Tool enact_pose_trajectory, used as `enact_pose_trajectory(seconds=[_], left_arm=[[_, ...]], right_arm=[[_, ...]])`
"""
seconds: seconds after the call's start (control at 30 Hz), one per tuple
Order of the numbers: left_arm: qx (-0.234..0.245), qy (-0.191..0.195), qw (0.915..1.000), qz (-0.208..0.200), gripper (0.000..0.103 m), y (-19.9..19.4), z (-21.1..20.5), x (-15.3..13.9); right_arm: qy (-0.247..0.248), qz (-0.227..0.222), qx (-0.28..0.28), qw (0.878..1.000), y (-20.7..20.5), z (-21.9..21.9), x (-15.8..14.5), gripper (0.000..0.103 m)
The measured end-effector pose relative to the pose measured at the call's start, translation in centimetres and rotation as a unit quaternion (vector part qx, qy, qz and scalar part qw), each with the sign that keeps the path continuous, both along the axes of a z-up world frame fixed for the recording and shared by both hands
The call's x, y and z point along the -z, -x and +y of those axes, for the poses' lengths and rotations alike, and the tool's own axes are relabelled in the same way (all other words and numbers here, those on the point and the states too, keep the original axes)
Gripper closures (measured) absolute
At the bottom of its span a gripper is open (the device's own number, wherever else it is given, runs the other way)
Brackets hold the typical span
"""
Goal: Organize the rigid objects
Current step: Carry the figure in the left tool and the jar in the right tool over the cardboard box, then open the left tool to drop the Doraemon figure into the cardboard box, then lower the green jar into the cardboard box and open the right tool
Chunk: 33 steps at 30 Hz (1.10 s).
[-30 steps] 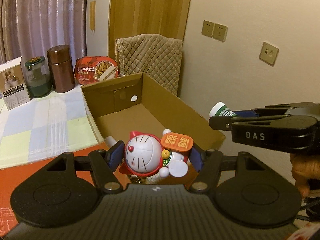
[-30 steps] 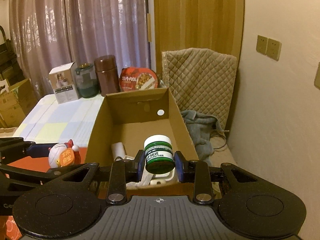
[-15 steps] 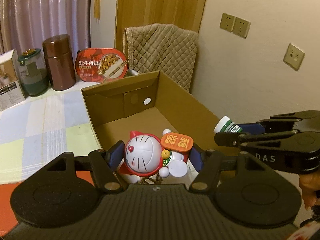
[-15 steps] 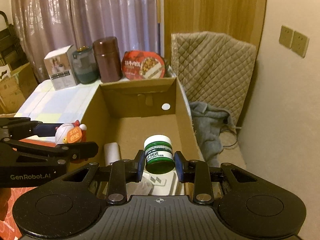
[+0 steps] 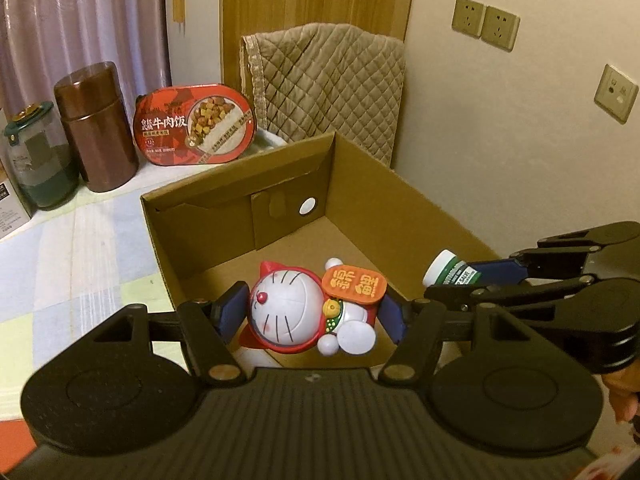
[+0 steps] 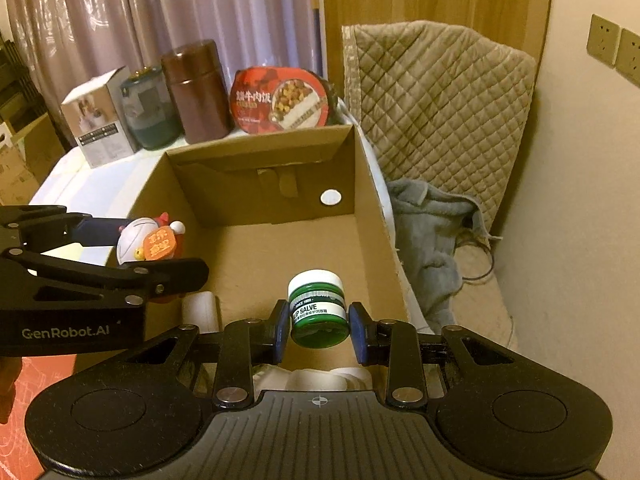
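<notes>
Over the cardboard box (image 6: 372, 216), the left tool (image 5: 312, 312) gripped a cat toy (image 5: 308, 312), the right tool (image 6: 318, 326) a salve jar (image 6: 318, 308); inside lay perhaps a white roll (image 6: 200, 310).

right tongs (image 6: 318, 330) clamping green salve jar (image 6: 317, 308) over open cardboard box (image 6: 376, 216), left tongs (image 6: 160, 252) gripping cat figurine (image 6: 150, 240)
</notes>
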<state>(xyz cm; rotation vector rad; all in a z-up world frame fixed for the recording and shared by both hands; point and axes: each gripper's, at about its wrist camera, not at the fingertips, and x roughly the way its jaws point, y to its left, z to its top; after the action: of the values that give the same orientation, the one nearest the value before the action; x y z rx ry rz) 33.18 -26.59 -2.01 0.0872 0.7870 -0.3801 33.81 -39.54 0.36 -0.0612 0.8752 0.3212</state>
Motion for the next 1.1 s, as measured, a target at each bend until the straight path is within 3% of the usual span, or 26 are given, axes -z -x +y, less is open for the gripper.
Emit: enact_pose_trajectory(seconds=[0.47,0.57,1.1], left_arm=[[-0.003,0.003,1.0000,0.006,0.039,-1.7,-0.6,1.0],[-0.012,0.000,0.9999,-0.006,0.035,-1.9,-0.3,0.7],[-0.030,-0.003,0.9993,-0.022,0.035,-0.2,2.5,-1.2]], right_arm=[[-0.003,0.006,0.011,1.000,-0.7,-0.3,0.7,0.075],[-0.003,0.006,0.014,1.000,-0.7,-0.3,0.5,0.074],[-0.006,-0.002,0.009,1.000,0.2,0.7,-0.5,0.075]])
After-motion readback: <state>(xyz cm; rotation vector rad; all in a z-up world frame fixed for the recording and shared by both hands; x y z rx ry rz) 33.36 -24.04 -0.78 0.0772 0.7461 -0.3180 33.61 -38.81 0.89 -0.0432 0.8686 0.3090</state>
